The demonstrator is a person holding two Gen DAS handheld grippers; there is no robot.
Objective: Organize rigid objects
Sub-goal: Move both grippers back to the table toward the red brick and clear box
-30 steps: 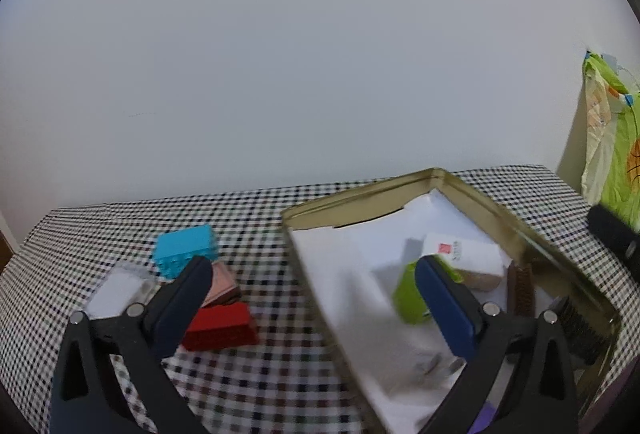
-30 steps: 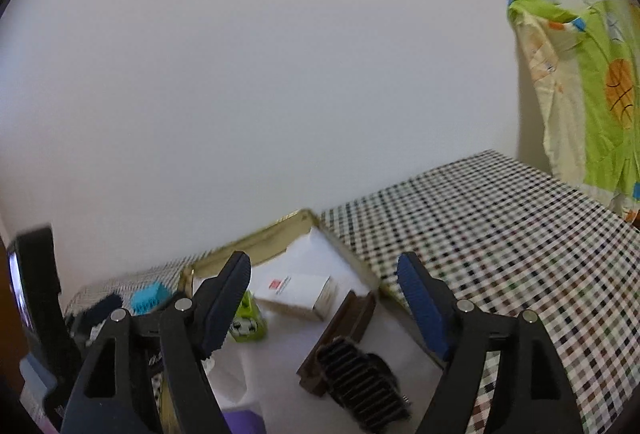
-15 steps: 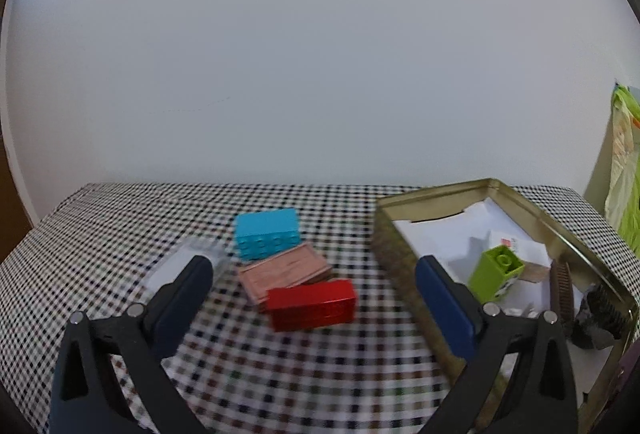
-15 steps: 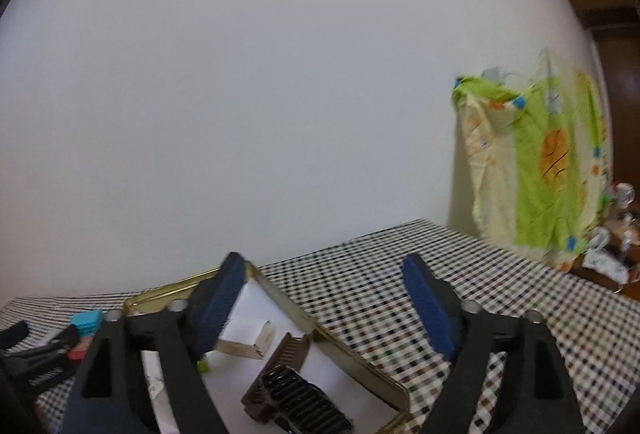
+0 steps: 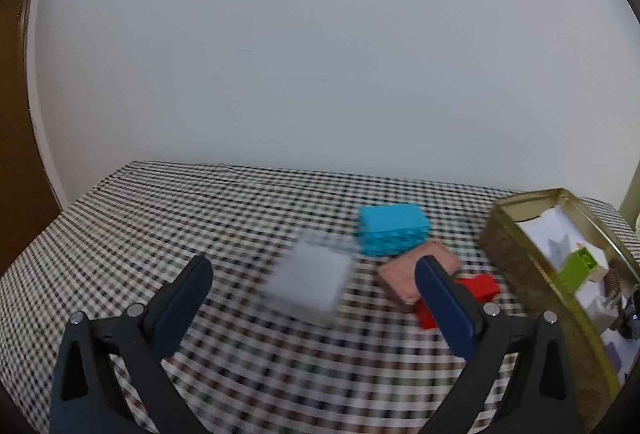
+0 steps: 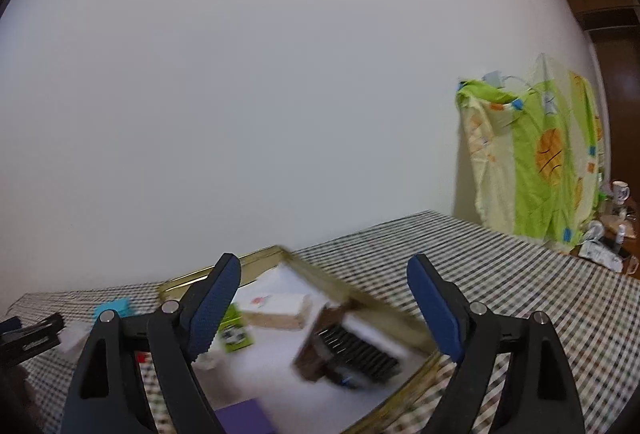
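On the checked tablecloth point(image 5: 160, 218) lie a clear box point(image 5: 308, 282), a blue brick point(image 5: 394, 228), a pink block point(image 5: 408, 274) and a red brick point(image 5: 480, 290). My left gripper point(image 5: 312, 298) is open and empty, just short of the clear box. A gold tin tray point(image 5: 516, 266) at the right holds a green brick point(image 5: 578, 266). My right gripper point(image 6: 324, 302) is open and empty above the tray point(image 6: 260, 260), which holds a white box point(image 6: 280, 310), a green brick point(image 6: 234, 330), a dark comb point(image 6: 352, 350) and a purple piece point(image 6: 244, 414).
A white wall stands behind the table. A green patterned cloth point(image 6: 532, 162) hangs at the far right, with a mug point(image 6: 620, 192) and small items beside it. A brown door point(image 5: 16, 114) is at the left. The left gripper shows at the right wrist view's left edge point(image 6: 28, 338).
My left gripper has swung left from the tray toward the loose blocks and the clear box. My right gripper has tilted and shifted over the tray. Both stayed open.
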